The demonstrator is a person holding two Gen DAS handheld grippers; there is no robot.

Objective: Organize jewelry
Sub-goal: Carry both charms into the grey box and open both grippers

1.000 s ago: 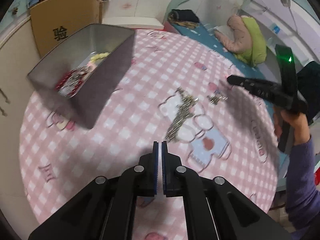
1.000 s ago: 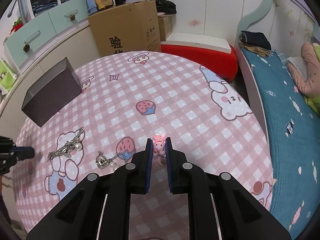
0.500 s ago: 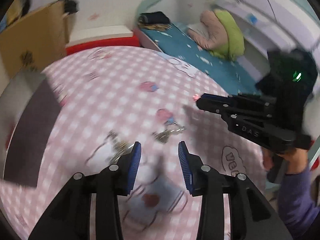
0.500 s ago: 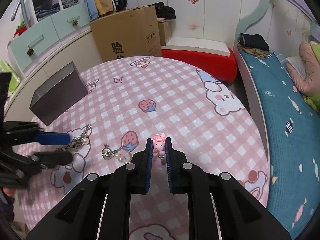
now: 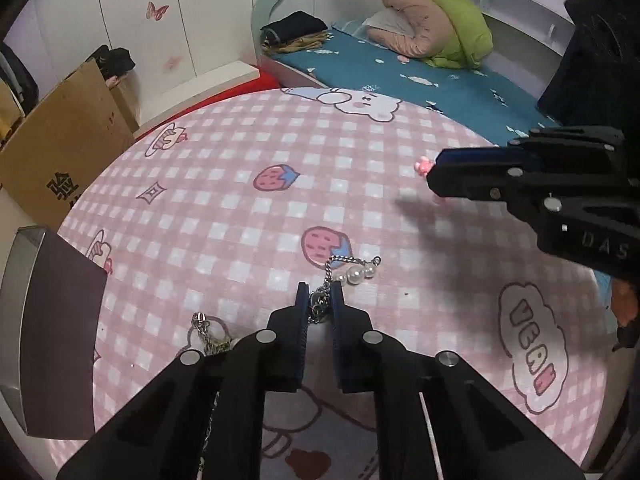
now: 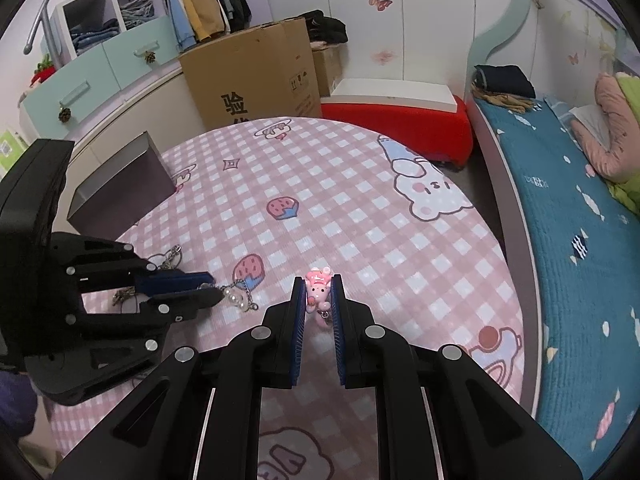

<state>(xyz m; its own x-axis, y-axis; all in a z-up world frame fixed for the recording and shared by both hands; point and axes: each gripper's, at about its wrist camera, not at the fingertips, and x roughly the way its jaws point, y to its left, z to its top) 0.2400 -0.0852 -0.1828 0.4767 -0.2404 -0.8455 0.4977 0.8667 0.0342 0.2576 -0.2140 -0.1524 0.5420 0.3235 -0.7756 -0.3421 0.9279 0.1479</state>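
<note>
Jewelry is being sorted on the pink checked table [image 5: 400, 160]. A pearl chain [image 5: 352, 274] lies low in the middle of the left view, and one end of it sits between the narrow jaws of the left gripper [image 5: 319, 304], which looks closed on it. It should be lifted slowly so the loose pearls are not dragged or dropped, then carried to the gray box [image 5: 60, 320] at the left edge. A pink charm [image 6: 317, 290] is held tight in the right gripper [image 6: 316, 300], low in the middle of the right view. Only its pink tip is seen in the left view. A second chain [image 5: 208, 336] is seen best at the lower left of the left view. The inside of the box is not shown in either view.
</note>
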